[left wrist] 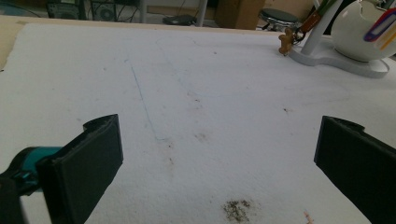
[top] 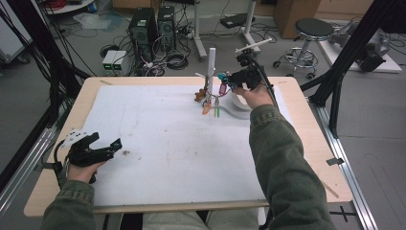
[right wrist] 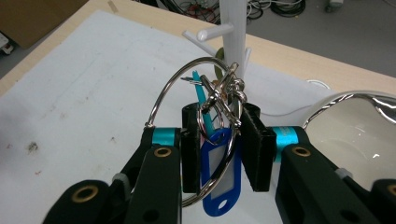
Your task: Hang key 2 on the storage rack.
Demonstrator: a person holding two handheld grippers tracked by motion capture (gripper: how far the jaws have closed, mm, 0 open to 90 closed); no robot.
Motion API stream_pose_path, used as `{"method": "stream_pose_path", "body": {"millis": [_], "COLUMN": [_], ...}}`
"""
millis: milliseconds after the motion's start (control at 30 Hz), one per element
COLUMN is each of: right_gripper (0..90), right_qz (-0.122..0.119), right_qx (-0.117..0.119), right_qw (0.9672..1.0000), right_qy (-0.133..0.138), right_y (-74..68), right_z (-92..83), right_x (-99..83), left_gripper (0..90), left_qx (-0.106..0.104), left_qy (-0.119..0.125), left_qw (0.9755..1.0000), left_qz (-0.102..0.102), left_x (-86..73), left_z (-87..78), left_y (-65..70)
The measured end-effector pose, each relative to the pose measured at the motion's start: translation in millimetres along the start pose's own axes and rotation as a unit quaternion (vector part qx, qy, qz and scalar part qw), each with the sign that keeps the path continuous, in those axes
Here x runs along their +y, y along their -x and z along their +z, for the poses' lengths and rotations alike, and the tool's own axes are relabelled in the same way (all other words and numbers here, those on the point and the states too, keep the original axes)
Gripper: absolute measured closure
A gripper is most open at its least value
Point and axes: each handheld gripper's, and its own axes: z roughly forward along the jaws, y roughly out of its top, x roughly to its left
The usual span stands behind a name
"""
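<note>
Clamped together, the black jaws of the right gripper (right wrist: 219,144) pinch a bunch of keyrings (right wrist: 212,135): a large wire ring, small split rings with a swivel clasp, and a blue plastic key tag (right wrist: 219,186) hanging between the pads. The bunch is held in the air just in front of the white peg stand (right wrist: 232,32), near its short pegs, at the far middle of the table. I judge it light but loose and jingly; the thin metal is slick and stiff, the links swing freely, so a grip on the tag or low on the rings, leaving the big loop free, seems best for hooking a peg. Jaws of the left gripper (left wrist: 219,158) stand wide apart over nothing, low at the near left. A white sheet (top: 158,143) with smudges and faint pen lines covers the wooden table (top: 311,139); a white bowl-like dish (right wrist: 359,126) sits beside the stand. Beyond lie computer towers (top: 153,26), cables and a stool (top: 311,33) on grey floor.
</note>
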Motion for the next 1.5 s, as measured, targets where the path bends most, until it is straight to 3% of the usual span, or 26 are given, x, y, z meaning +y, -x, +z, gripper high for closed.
{"method": "stream_pose_path", "body": {"millis": [500, 733, 1067, 1500], "right_gripper": [72.6, 72.6, 72.6, 72.5], "right_qz": [-0.017, -0.007, 0.018, 0.025], "right_qx": [-0.004, 0.001, 0.001, -0.014], "right_qw": [0.9996, 0.9993, 0.9992, 0.9993], "right_qy": [0.022, 0.036, 0.035, 0.023], "right_y": [-9.4, -7.0, 7.4, 18.7], "right_z": [-17.4, -16.1, 2.7, 21.0], "right_x": [25.6, 37.4, 42.6, 40.7], "left_gripper": [1.6, 1.7, 1.7, 1.7], "left_qx": [0.000, 0.001, 0.002, 0.001], "left_qy": [0.001, 0.003, 0.002, 0.001], "left_qw": [1.0000, 1.0000, 1.0000, 1.0000], "left_qz": [-0.003, -0.004, -0.003, -0.002], "left_x": [-0.1, -0.2, -0.1, -0.5], "left_z": [0.6, 0.7, 0.5, 0.9], "left_y": [-0.2, -0.1, -1.0, -1.4]}}
